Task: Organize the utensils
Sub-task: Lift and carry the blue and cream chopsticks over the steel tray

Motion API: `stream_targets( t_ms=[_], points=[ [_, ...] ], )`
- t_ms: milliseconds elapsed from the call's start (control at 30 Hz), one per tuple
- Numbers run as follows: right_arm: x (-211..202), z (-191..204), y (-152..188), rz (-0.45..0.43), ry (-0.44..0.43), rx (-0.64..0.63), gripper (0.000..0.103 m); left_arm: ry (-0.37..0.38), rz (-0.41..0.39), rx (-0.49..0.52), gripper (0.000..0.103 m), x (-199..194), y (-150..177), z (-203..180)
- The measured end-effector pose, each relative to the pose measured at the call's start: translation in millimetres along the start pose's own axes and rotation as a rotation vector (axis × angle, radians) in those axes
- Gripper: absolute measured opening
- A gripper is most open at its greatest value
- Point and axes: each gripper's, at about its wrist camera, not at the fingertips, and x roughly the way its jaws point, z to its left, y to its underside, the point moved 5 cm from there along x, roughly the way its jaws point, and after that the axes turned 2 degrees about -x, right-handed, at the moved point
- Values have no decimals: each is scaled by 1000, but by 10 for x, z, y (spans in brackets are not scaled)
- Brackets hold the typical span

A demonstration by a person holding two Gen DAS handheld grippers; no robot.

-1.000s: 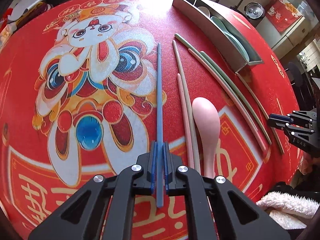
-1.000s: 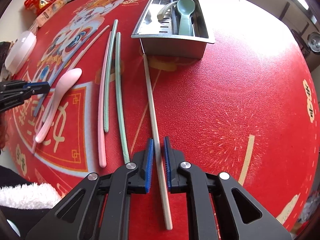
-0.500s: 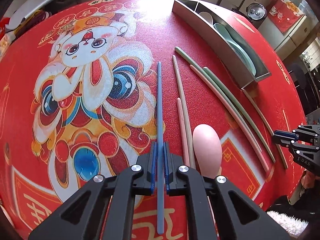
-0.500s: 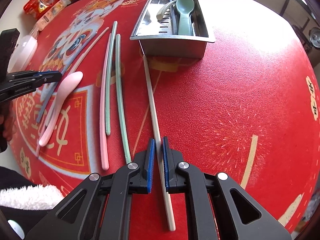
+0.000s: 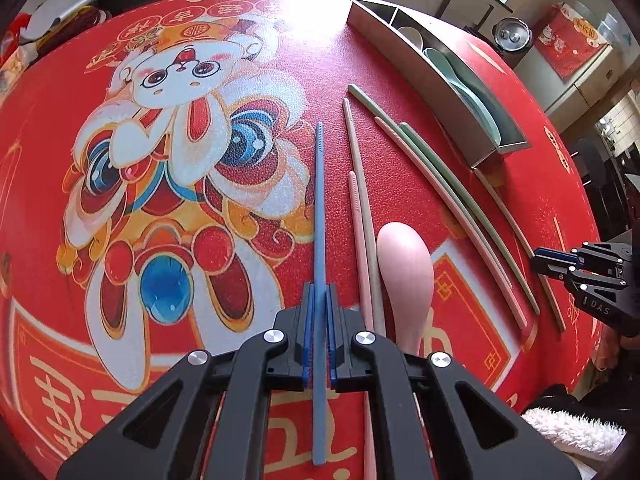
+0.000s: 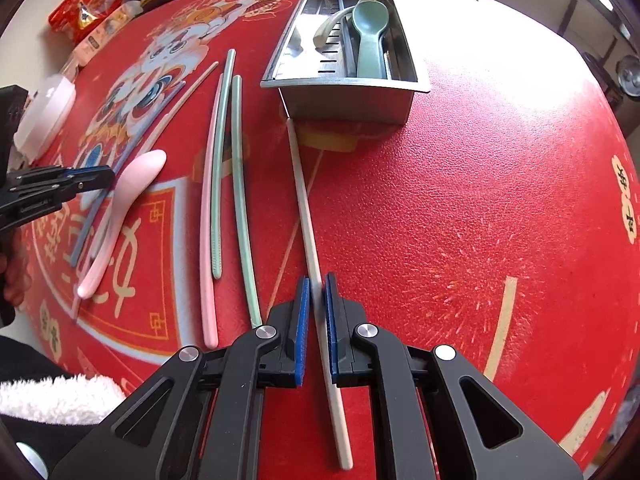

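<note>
Chopsticks lie in loose rows on the round bench [image 5: 280, 40], whose red printed cloth bears a cartoon rabbit in lion-dance dress. The left gripper [image 5: 319, 292] is clamped on a slim blue chopstick [image 5: 319, 200], which runs between its blue pads and out past them toward the camera; the right gripper [image 6: 316, 284] is likewise closed on a long cream chopstick [image 6: 302, 200], whose far tip reaches just to the foot of the rectangular stainless steel utensil box [image 6: 348, 100]. Inside that box a pale green spoon [image 6: 370, 28] and a grey-green spoon [image 6: 332, 24] rest on a slotted insert (its far compartments are hard to make out). Between the two held sticks lie a pink spoon [image 5: 404, 264], its handle hidden behind the left gripper's body, a short pink chopstick [image 5: 358, 232] beside a beige chopstick [image 5: 358, 168], then a long pink chopstick [image 6: 208, 220] and two green chopsticks [image 6: 240, 180] close together. White fleecy fabric [image 6: 52, 396] is cut off at the bench's near edge. Snack packets [image 6: 86, 12] and a white lidded container [image 6: 44, 116] sit at the far side; beyond the bench the room is blurred and bright with window glare.
</note>
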Motion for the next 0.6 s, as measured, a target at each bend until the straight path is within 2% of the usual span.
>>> stream_targets(
  t_ms=[100, 400, 600],
  points=[
    [1, -15, 0, 0, -15, 16, 8, 10, -4, -54, 6, -43, 81, 75],
    [9, 14, 2, -24, 3, 3, 8, -6, -38, -60, 6, -54, 107, 83],
    [12, 36, -34, -29, -11, -4, 7, 23, -29, -75, 6, -81, 133, 92]
  ],
)
